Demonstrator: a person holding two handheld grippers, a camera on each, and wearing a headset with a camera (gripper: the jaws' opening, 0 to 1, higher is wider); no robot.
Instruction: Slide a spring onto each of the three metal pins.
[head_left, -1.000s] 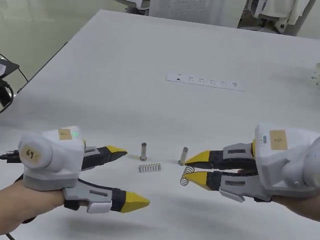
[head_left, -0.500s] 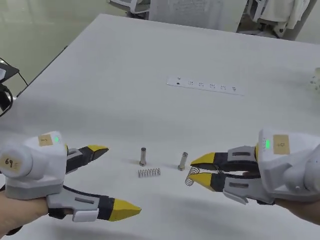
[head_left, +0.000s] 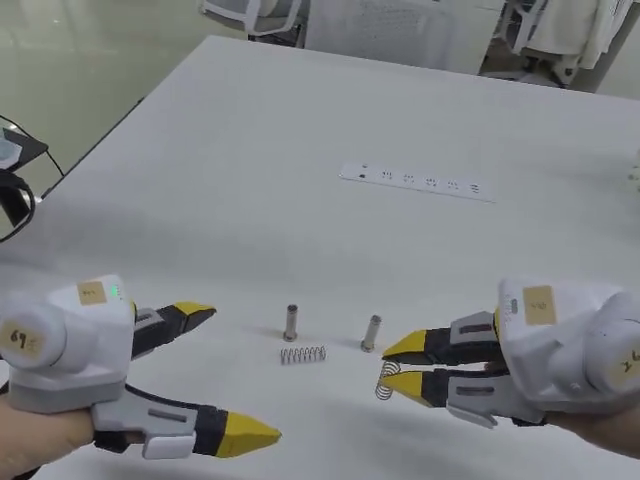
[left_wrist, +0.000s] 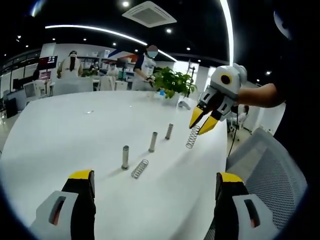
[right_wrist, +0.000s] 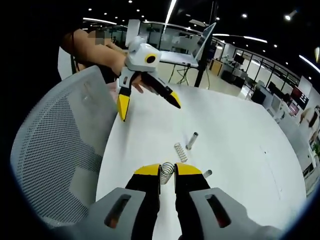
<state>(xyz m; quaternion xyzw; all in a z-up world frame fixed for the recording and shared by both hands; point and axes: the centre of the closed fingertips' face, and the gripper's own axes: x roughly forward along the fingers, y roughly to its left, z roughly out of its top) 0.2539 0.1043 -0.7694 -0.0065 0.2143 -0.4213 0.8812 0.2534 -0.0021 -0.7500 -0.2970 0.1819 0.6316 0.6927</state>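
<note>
Metal third pin (left_wrist: 169, 131) in left gripper view; right claw (right_wrist: 167, 170) tight on spring (left_wrist: 191, 137), left claw (left_wrist: 155, 176) agape

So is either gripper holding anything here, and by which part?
The right gripper pinches a spring near its upper end; the rest hangs free. The left gripper is open and holds nothing.

Right tool (left_wrist: 199, 128) pinches spring (left_wrist: 192, 137) near 3 pins (left_wrist: 153, 142).
</note>
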